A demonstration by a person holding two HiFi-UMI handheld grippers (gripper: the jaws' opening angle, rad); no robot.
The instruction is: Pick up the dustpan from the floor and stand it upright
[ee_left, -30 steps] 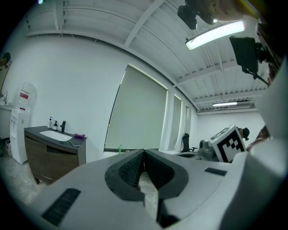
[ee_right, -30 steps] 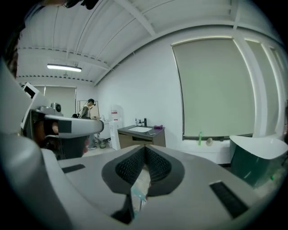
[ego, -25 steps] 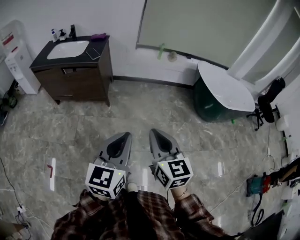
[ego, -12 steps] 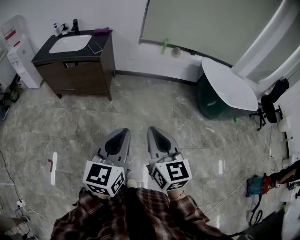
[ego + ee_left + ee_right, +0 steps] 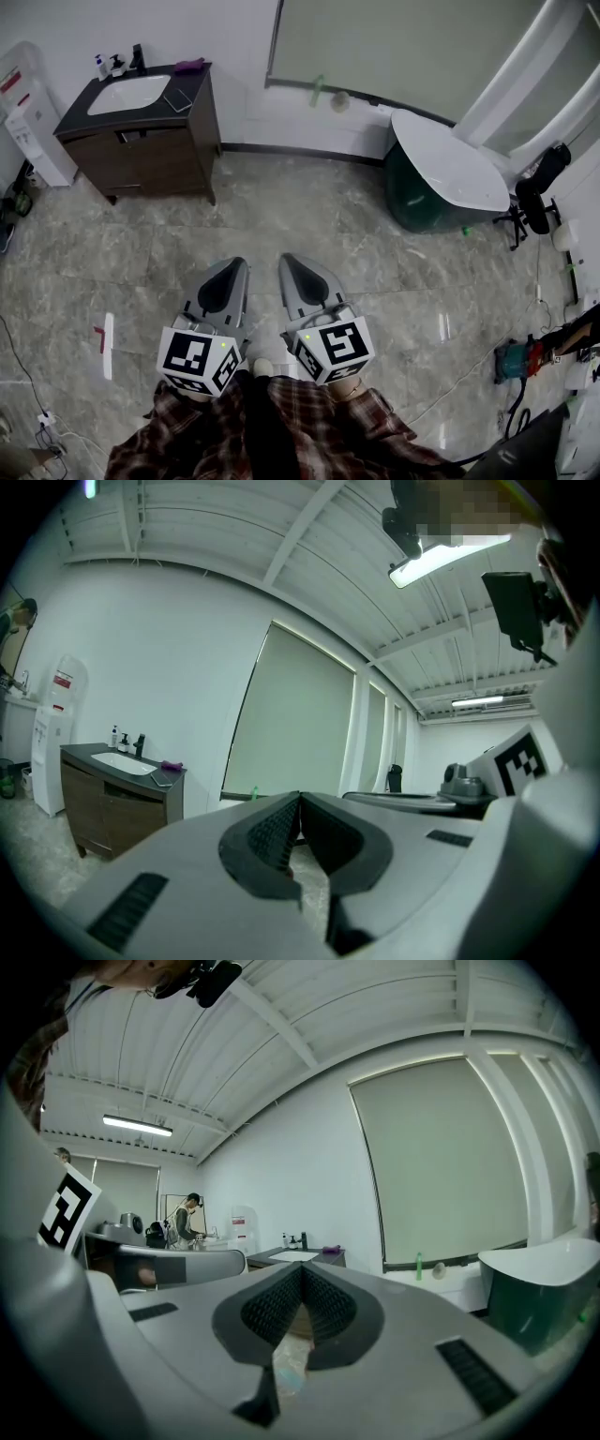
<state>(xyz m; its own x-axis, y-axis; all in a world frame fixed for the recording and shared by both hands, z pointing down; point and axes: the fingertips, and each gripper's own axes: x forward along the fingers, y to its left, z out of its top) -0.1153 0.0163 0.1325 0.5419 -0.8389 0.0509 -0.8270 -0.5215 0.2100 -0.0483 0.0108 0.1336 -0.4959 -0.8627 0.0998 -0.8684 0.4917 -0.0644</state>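
No dustpan shows in any view. In the head view my left gripper [image 5: 231,268] and right gripper [image 5: 290,262] hang side by side, level, above the grey marble floor [image 5: 309,220], close to my checked shirt. Both are shut with nothing between the jaws. The left gripper view shows its ribbed pads [image 5: 281,829] pressed together, pointing at the white wall and a large blind. The right gripper view shows the same: pads [image 5: 323,1305] closed, nothing held.
A dark vanity with a white sink [image 5: 141,127] stands at the back left, a white water dispenser [image 5: 26,112] beside it. A green tub with a white top [image 5: 441,178] sits at the back right. A power tool [image 5: 517,361] and cables lie at the right. A person [image 5: 188,1219] stands far off.
Both grippers stay side by side and shut. The head view has swayed a little, so the room shifts slightly in the picture.
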